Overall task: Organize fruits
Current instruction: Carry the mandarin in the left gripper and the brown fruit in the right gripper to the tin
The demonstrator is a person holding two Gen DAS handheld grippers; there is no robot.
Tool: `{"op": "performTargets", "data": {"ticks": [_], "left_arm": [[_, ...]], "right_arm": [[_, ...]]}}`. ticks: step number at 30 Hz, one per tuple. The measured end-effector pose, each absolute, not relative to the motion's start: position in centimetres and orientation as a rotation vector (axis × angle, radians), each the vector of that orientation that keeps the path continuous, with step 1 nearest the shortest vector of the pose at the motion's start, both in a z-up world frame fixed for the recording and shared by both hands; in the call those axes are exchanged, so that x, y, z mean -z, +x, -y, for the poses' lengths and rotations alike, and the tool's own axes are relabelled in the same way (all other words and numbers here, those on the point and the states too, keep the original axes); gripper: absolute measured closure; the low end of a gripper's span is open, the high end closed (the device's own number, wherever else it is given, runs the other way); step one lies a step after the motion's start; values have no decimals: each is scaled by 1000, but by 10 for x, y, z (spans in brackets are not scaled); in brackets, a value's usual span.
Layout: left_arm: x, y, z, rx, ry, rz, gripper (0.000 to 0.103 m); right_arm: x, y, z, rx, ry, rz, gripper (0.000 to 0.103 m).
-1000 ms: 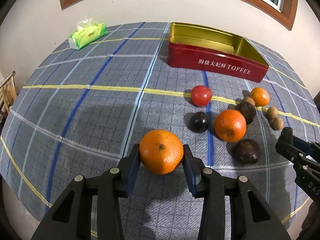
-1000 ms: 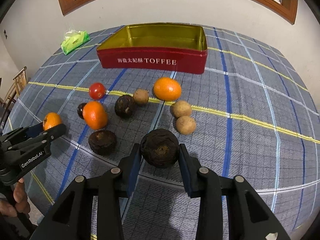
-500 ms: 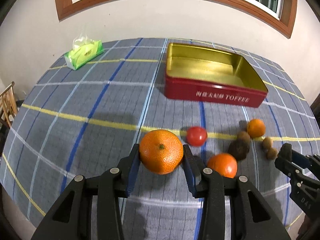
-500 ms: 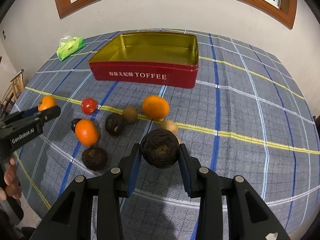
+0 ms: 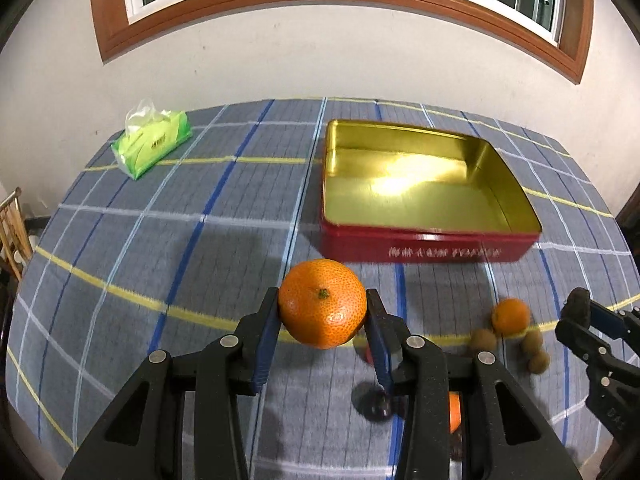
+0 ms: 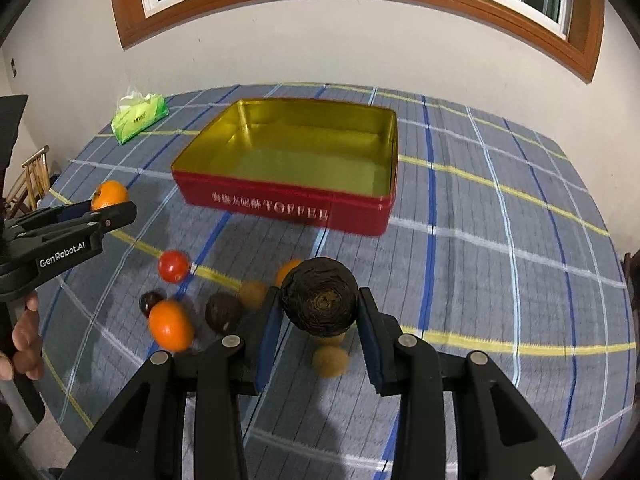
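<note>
My left gripper (image 5: pixel 322 322) is shut on an orange (image 5: pixel 322 303), held above the cloth short of the red toffee tin (image 5: pixel 424 240). My right gripper (image 6: pixel 319 320) is shut on a dark brown round fruit (image 6: pixel 319 296), also lifted, in front of the tin (image 6: pixel 280 204). The tin's gold inside is empty. On the cloth lie a tomato (image 6: pixel 173 266), an orange (image 6: pixel 171 325), dark fruits (image 6: pixel 222 313) and small brown fruits (image 6: pixel 329 361). The left gripper with its orange shows at the left of the right wrist view (image 6: pixel 96 210).
A green tissue pack (image 5: pixel 152 145) lies at the table's far left corner. The checked tablecloth (image 5: pixel 160 240) covers the table, with a wall and window behind. A wooden chair (image 5: pixel 14 232) stands off the left edge. A hand (image 6: pixel 24 336) holds the left gripper.
Both grippers have risen and moved toward the tin with their fruits. The loose fruits now sit lower in both views.
</note>
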State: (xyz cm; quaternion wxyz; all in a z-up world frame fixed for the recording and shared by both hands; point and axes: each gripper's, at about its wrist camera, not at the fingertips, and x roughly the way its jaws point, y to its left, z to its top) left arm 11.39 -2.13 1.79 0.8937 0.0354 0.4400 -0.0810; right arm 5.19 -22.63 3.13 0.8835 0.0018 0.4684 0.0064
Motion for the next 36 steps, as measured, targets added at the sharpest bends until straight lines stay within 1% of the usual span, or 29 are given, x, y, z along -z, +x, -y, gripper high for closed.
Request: {"op": "performTargets", "data": {"ticks": [15, 23, 36], "left_arm": [[-22, 185, 41, 218, 81, -914, 61], [-6, 222, 58, 213, 94, -957, 61], [18, 236, 82, 234, 157, -1000, 61]], "right_arm": [[-43, 122, 249, -3, 14, -946, 69], [-31, 160, 250, -7, 1, -975, 69], [0, 189, 246, 3, -19, -1033, 69]]}}
